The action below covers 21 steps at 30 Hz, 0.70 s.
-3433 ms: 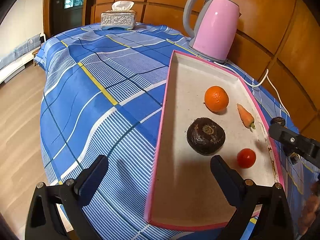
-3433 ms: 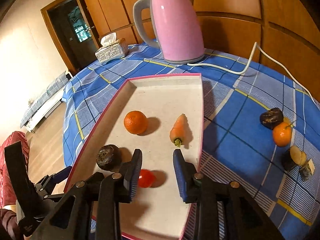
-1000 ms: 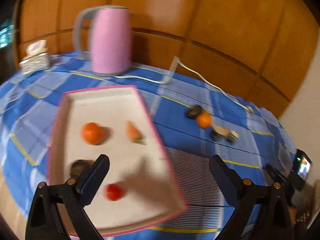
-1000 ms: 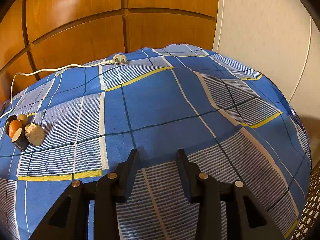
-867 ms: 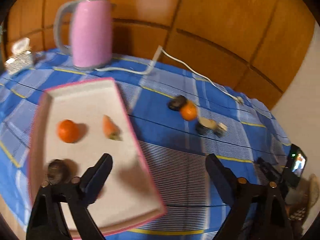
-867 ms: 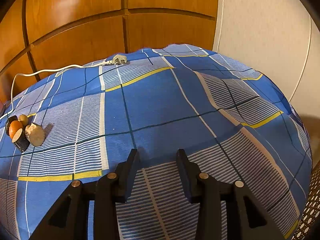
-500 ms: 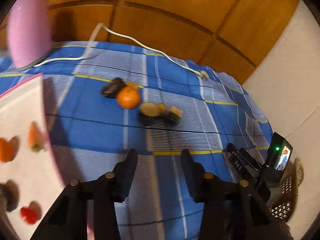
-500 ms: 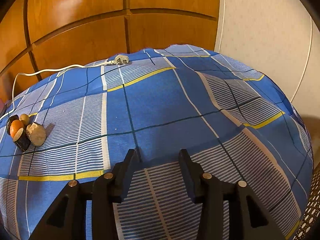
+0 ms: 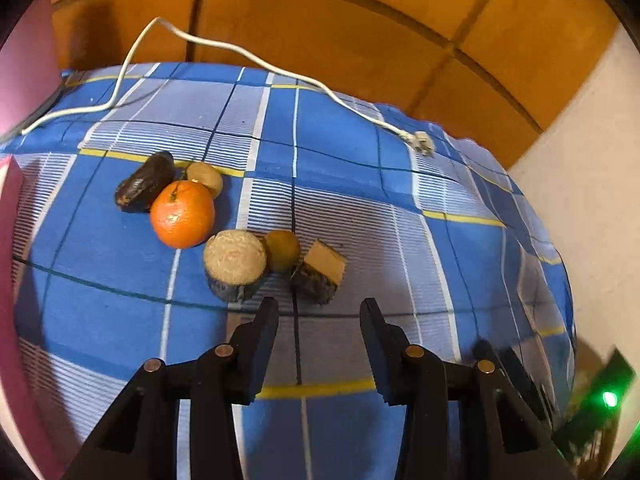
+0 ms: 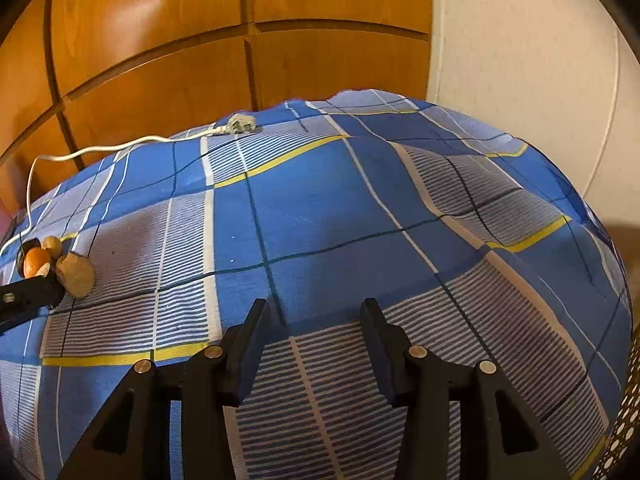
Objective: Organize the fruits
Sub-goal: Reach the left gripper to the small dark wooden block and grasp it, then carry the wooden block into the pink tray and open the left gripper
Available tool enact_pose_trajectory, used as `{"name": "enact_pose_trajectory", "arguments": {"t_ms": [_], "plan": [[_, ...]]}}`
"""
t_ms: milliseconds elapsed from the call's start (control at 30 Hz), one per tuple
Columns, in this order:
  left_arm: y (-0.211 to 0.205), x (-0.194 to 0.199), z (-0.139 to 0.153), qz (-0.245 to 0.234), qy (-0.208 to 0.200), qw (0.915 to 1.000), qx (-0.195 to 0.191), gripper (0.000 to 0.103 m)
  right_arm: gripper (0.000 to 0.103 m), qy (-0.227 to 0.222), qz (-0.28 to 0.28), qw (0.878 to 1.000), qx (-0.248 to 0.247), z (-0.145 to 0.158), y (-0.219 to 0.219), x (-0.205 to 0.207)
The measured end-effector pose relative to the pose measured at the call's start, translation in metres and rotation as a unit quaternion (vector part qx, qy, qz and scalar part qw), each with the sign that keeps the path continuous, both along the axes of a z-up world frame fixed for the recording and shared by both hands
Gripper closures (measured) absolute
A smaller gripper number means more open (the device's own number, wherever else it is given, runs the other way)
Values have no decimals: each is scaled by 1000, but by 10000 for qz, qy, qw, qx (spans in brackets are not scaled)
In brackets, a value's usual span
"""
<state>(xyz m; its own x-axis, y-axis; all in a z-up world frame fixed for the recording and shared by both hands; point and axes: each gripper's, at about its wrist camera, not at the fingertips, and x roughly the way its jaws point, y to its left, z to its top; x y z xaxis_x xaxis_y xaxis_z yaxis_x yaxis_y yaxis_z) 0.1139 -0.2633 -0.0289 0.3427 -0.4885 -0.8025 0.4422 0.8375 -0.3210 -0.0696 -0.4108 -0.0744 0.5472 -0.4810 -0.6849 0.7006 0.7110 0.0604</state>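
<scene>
In the left wrist view an orange (image 9: 182, 214) lies on the blue checked cloth beside a dark oblong fruit (image 9: 145, 187) and a small tan ball (image 9: 205, 178). Closer lie a round cut piece with a pale top (image 9: 235, 264), a small brown ball (image 9: 282, 250) and a dark wedge with a tan cut face (image 9: 319, 276). My left gripper (image 9: 319, 320) is open and empty, just short of the wedge. My right gripper (image 10: 314, 320) is open and empty over bare cloth; the fruit cluster (image 10: 60, 266) shows at its far left, with the left gripper's finger (image 10: 30, 294) beside it.
The pink tray's edge (image 9: 6, 264) runs along the left of the left wrist view. A white cord (image 9: 256, 56) with a plug (image 9: 424, 142) crosses the back of the table. Wooden panels stand behind. A device with a green light (image 9: 608, 398) sits at the lower right.
My left gripper has swung right from the tray and closed in on the loose fruit cluster, its jaws narrowing from wide open. The right gripper has barely moved.
</scene>
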Motion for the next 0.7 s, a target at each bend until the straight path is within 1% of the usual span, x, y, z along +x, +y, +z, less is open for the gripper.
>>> {"name": "enact_pose_trajectory", "arguments": {"t_ms": [100,200,233,267,467,700], "plan": [[-10,4,-8,82,36,10000,41,60,55,-22,-54,10000,13,0,-1,-1],[-21,9,-12,113,-58,9998,154,61,55,25,-60,10000,-32,0,0,1],[-23,10,-14,113,-99,9997,198,64,55,30,-58,10000,-39,-1,0,1],[-24,10,-14,118,-154,9996,224,71,55,36,-59,10000,-45,-1,0,1],[-15,3,-12,-63,-203,9997,74,72,53,58,-38,10000,-67,-2,1,2],[19,-23,9,-141,-258,9994,-200,71,51,83,-18,9999,-86,-2,2,4]]}}
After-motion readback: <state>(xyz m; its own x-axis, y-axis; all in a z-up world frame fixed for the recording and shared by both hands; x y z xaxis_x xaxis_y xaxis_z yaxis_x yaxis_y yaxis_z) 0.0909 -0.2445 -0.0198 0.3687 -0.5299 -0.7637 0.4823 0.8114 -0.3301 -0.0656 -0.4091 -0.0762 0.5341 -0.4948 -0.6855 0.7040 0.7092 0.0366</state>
